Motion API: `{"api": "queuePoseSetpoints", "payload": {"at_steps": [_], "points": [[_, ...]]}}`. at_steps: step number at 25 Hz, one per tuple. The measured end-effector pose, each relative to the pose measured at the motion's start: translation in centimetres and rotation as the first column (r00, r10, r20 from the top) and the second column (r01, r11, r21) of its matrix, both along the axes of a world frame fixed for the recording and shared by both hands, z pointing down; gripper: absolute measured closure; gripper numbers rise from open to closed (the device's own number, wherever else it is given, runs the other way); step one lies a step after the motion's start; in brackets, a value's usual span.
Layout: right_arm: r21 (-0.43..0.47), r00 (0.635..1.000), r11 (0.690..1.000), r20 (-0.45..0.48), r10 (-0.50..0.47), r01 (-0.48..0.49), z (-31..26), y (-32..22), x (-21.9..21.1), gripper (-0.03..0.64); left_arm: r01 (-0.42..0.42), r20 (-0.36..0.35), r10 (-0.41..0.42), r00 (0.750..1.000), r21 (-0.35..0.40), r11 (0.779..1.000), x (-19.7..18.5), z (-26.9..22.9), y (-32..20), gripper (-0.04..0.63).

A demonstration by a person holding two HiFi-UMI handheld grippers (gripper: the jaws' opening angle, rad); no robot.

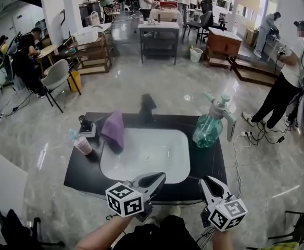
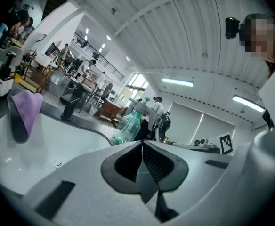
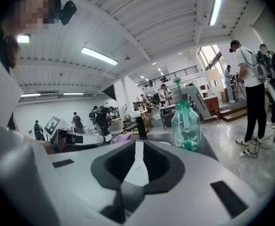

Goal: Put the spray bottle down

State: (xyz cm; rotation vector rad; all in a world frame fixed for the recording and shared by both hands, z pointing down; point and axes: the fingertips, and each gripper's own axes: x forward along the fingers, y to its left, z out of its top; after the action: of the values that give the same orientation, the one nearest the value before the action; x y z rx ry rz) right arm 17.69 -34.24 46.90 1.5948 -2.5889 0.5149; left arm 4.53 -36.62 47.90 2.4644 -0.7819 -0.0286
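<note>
Head view: at the bottom edge my left gripper (image 1: 159, 177) has its jaws together, empty. My right gripper (image 1: 208, 182) shows only a narrow gap, nothing in it. Further, right of centre, the bottle (image 1: 208, 130) stands free on the counter (image 1: 210, 163), so I judge the task done. Its long axis is upright, nozzle toward the upper left.

I can read no words, numbers or brand names anywhere in my views. The only sign-like marks are the black-and-white square markers (image 1: 122, 193) on the left gripper (image 1: 158, 179) and the right gripper (image 1: 208, 183), and these are coded patterns, not letters. The small pink container (image 1: 83, 145) beside the basin may carry a label, but it's too small for me to tell.
</note>
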Motion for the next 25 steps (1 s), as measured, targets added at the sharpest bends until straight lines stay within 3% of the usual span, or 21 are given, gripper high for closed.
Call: {"api": "queuePoseSetpoints", "payload": {"at_steps": [7,14,25], "points": [[-0.017,0.999,1.000,0.034,-0.007,0.008,0.8,3.1,-1.9,0.594,0.026,0.032,-0.027,0.999,0.019,0.999,-1.7,0.4,2.7,0.586],[-0.056,0.994,0.994,0.055,-0.090,0.093,1.4,7.0,-1.3,0.605,0.082,0.035,-0.082,0.996,0.003,0.997,0.2,0.5,7.0,0.586],[-0.080,0.990,0.989,0.068,-0.122,0.127,3.4,12.1,-0.4,0.609,0.106,0.063,-0.106,0.992,-0.001,0.994,1.6,1.8,12.7,0.586]]}}
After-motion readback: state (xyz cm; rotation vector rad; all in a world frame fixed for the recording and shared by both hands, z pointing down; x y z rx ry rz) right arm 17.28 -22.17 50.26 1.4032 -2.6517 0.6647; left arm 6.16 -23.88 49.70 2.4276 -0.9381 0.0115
